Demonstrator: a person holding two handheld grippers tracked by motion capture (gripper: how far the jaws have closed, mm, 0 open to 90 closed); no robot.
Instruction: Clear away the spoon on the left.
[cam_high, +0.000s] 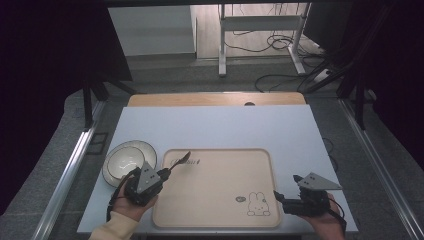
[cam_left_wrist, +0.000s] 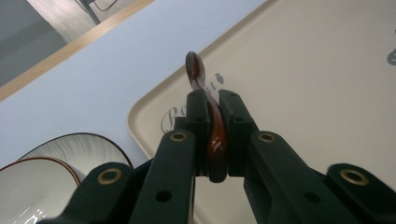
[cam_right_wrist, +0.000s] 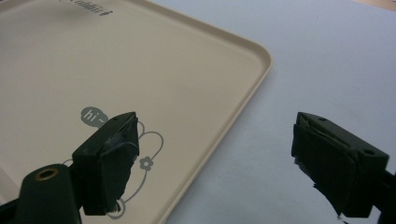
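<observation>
Both grippers are black, each topped with a grey three-cornered plate. The left gripper (cam_high: 165, 173), lower left of the high view, trails a black cable and meets a cream sleeve (cam_high: 116, 229). Brass-coloured rivets and small screw holes mark its arms. The right gripper (cam_right_wrist: 233, 158) carries thick black pads (cam_right_wrist: 114, 158), scuffed at their edges.

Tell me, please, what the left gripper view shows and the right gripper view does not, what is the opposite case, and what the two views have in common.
The left gripper view has the left tongs shut on a brown spoon, its bowl over the tray's corner, and a white bowl on a plate beside the tray.

The right gripper view has the right tongs open and holding nothing, one jaw over the rabbit drawing and the other over the table.

Both show the beige tray, its printed lettering and the pale blue table.
</observation>
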